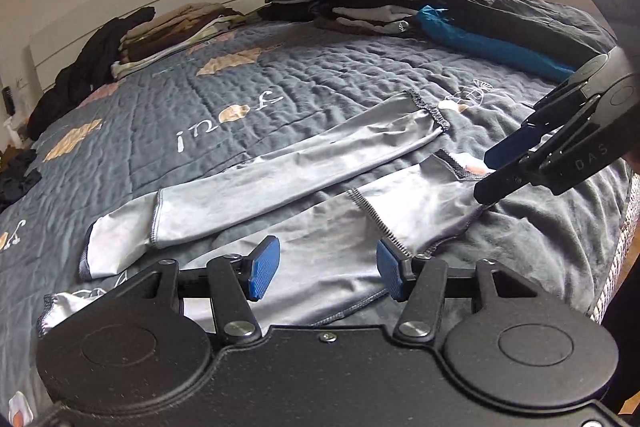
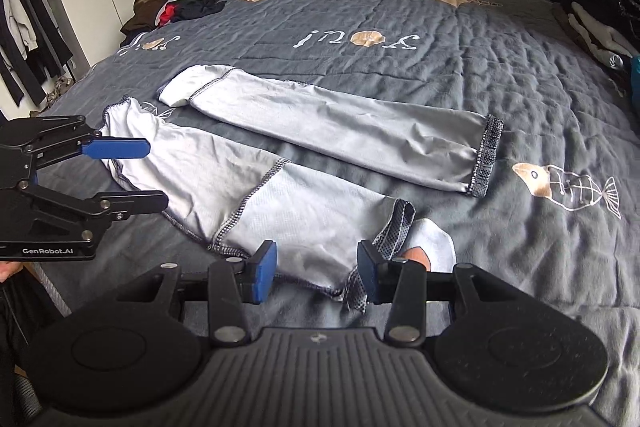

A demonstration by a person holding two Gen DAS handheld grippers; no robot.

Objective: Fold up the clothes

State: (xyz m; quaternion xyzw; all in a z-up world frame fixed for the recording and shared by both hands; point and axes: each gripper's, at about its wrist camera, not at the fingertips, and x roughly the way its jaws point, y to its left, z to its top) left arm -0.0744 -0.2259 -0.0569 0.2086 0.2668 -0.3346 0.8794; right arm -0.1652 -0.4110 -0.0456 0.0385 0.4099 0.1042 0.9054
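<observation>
Two grey sleeves (image 2: 340,131) lie mid-frame on the bed (image 2: 440,39); left tongs (image 1: 326,273) gape wide; right tongs (image 2: 316,273) wide too, seemingly holding nothing.

Both cameras sit low and close over the near edge of the grey quilted bed (image 1: 320,75), looking across it toward the headboard. Both views share two pale grey sleeves (image 2: 340,127) and each shows the other tool.
</observation>
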